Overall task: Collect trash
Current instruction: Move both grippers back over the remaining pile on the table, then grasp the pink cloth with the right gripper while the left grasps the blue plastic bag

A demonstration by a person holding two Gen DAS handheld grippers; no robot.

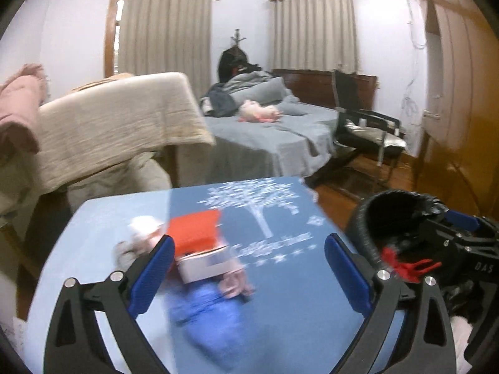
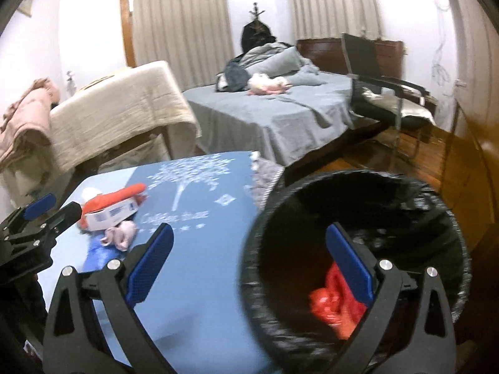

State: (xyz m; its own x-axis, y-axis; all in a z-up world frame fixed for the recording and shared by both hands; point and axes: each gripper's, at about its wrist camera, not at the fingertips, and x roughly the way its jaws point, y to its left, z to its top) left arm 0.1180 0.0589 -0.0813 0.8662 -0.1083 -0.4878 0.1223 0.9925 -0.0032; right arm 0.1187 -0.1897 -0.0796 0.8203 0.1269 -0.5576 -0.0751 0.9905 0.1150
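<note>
Trash lies on a blue table (image 1: 280,280): a red and white box (image 1: 199,249), a pink crumpled piece (image 1: 234,283), a blue wrapper (image 1: 205,314) and white tissue (image 1: 143,227). My left gripper (image 1: 249,277) is open just above and before this pile. A black bin (image 2: 358,249) stands right of the table, with red trash (image 2: 333,302) inside. My right gripper (image 2: 249,268) is open and empty over the bin's near rim. The pile also shows in the right wrist view (image 2: 112,212), and the left gripper (image 2: 46,212) beside it.
A bed with grey covers (image 2: 265,112), a beige draped chair (image 1: 118,131) and a black chair (image 1: 365,124) stand beyond the table. A wooden wardrobe (image 1: 461,93) is on the right. Grey cloth (image 2: 265,174) lies between table and bin.
</note>
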